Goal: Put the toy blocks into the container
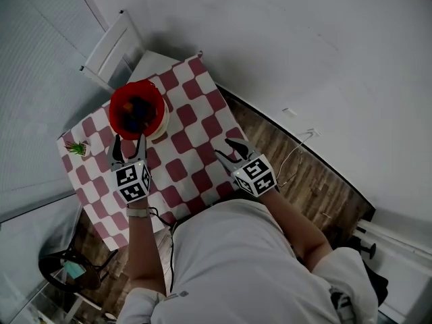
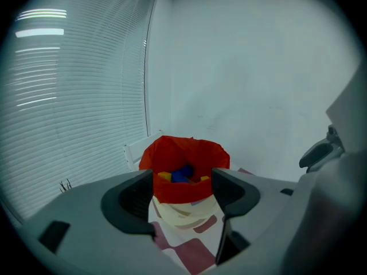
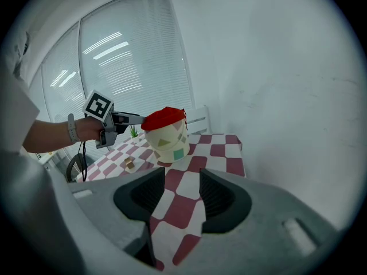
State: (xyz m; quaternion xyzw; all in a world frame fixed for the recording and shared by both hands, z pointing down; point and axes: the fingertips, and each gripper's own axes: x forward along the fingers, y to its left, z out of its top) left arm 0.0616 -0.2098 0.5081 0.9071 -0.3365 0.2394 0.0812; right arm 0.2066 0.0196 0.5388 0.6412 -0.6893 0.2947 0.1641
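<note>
Red-lined container (image 1: 115, 111) holds toy blocks (image 2: 182, 175); left tool (image 1: 129, 141) and right tool (image 1: 227, 148) gape empty.

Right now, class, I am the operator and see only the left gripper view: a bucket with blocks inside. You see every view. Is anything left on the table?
Observer: Yes. The right gripper view shows one small tan piece, perhaps a block, on the checked cloth, apart from the bucket.
Operator: Is the right gripper holding anything?
Observer: No. Its fingers are apart, with only cloth between them.
Operator: Anything else?
Observer: A small green plant near the cloth's edge, in the head view.
</note>
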